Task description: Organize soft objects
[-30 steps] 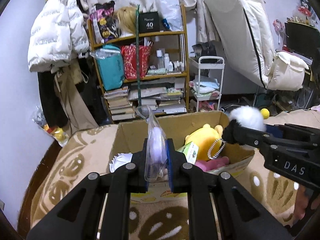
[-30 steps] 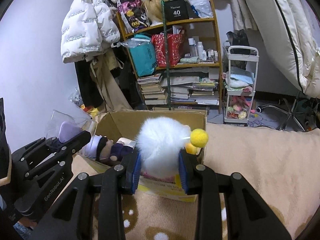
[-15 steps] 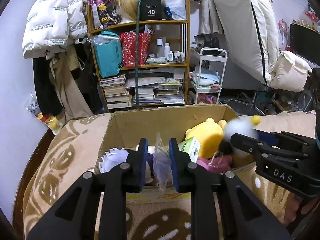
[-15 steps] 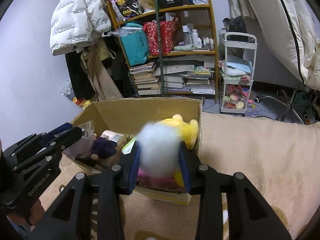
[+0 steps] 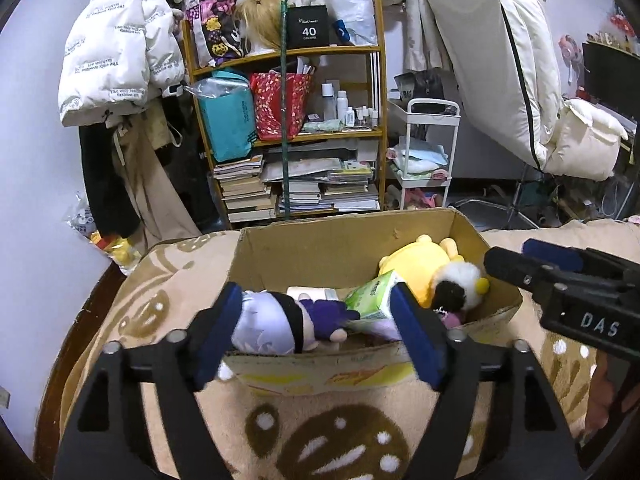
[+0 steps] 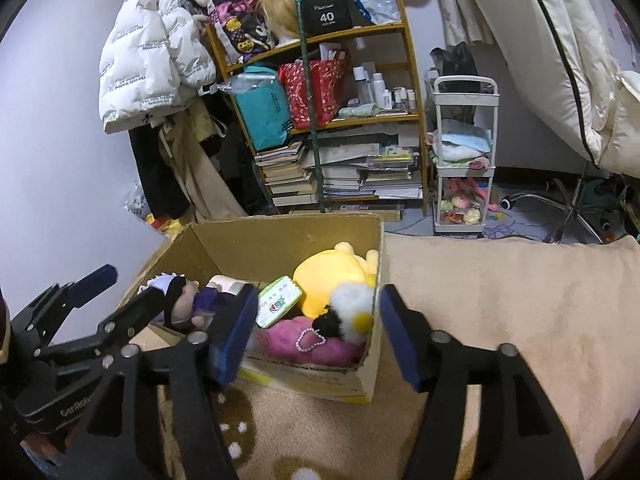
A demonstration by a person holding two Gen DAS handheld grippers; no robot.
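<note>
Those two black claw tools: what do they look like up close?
Both are matte black plastic frames with silver rivets and two fingers tipped with flat blue pads. The left gripper carries pale lettering on its side that starts "GenRobo". The right gripper carries the white letters "DAS". No cables show.

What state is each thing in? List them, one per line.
Cardboard box: open-topped, partly filled.
Doll: lying in box, released.
White pompom toy: lying in box, released.
Yellow plush: in box.
Wipes pack: lid shut.
Left gripper: jaws just opened, empty.
Right gripper: jaws just opened, empty.
</note>
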